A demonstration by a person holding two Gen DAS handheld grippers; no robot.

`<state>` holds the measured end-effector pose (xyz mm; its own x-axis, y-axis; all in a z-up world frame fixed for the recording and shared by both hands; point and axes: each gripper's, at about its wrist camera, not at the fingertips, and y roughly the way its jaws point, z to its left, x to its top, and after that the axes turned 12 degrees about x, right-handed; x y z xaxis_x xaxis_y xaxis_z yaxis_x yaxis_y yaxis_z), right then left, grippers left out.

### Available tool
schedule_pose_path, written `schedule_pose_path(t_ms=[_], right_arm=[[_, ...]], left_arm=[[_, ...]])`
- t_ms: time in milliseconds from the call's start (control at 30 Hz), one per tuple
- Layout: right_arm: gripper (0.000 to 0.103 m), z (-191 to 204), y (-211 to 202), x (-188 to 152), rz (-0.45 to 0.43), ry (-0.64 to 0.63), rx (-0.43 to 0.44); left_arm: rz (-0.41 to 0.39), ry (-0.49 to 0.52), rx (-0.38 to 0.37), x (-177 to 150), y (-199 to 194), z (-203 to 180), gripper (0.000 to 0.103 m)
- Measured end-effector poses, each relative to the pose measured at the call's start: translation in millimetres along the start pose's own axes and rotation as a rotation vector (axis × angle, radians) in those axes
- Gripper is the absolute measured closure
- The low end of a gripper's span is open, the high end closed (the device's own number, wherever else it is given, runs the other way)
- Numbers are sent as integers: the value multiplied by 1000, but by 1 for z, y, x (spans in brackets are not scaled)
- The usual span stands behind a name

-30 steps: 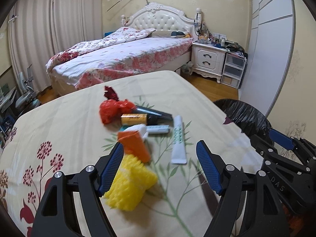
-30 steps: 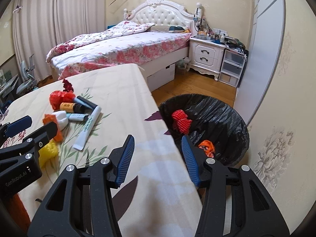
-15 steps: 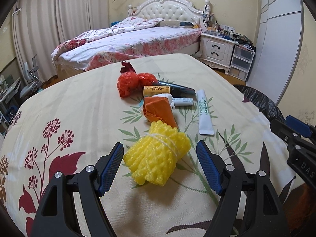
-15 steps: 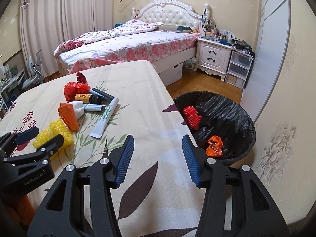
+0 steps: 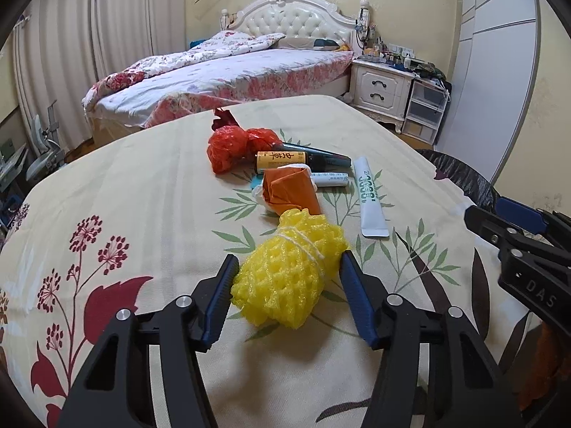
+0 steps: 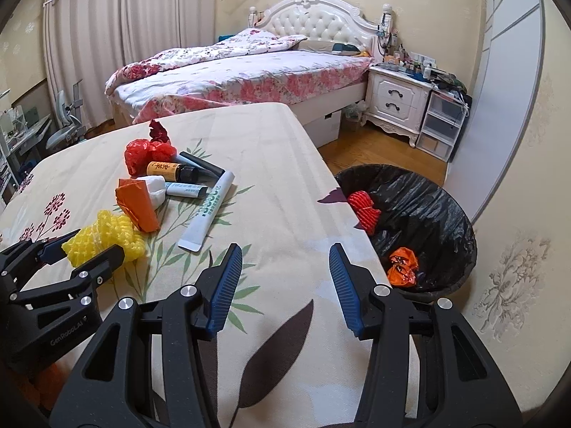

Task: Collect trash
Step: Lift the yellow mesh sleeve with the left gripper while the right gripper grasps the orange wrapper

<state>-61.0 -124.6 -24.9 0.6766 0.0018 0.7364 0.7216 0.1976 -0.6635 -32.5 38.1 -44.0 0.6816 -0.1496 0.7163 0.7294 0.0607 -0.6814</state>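
My left gripper [image 5: 287, 274] has the yellow foam net [image 5: 291, 267] squarely between its blue pads [image 5: 223, 294], jaws apart and flanking it on both sides; whether the pads already touch the foam I cannot tell, but they look just beside it. The bundle lies straight ahead of the jaws with its long axis running away from me and a little to the right, tied round the middle with a pale string, so the jaws close across its narrow width. This is the left hand's pick: my right gripper [image 6: 285, 281] hangs with jaws apart and nothing in them over bare cloth near the table edge, well apart from the net. Beyond the net, touching or nearly so, lies an orange wrapper [image 5: 291, 189], then a white tube [image 5: 369, 196], a small bottle [image 5: 285, 160] and a red plastic bag [image 5: 232, 146]. All rest on a floral tablecloth [image 5: 125, 192], soft and likely to bunch if I press down. The black-lined bin [image 6: 421, 214] stands off the table's right edge, holding red and orange scraps. Behind are a bed [image 6: 249, 75] and a nightstand [image 6: 399, 103].
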Motion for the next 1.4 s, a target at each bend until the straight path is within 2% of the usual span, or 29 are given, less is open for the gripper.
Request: schedule_pose_path(t_ms=[267,733,833,1000,1033,1100,1133,1400], right_arm=[[53,26,12,12,11,-43,60],[53,89,53,33,63,-136,185],[44,97,62,34,79,-144,195],[44,106,76,33,111,-161,188],[46,107,78,32,117,-165,183],[59,110,83,32,131,-172,179],[68,109,84,31,141,-172,184],[69,106,67,28,119,-175,202]], left_arm=[[-24,-71,35,2,-15,34,46],[13,-215,213,2,10,124,46],[26,-229,224,-1,14,135,46],[37,-232,222,-4,18,140,46],[40,-234,219,-3,19,139,46],[46,-234,213,-4,21,138,46],[48,-232,212,-4,22,138,46],[44,-230,205,-1,18,130,46]])
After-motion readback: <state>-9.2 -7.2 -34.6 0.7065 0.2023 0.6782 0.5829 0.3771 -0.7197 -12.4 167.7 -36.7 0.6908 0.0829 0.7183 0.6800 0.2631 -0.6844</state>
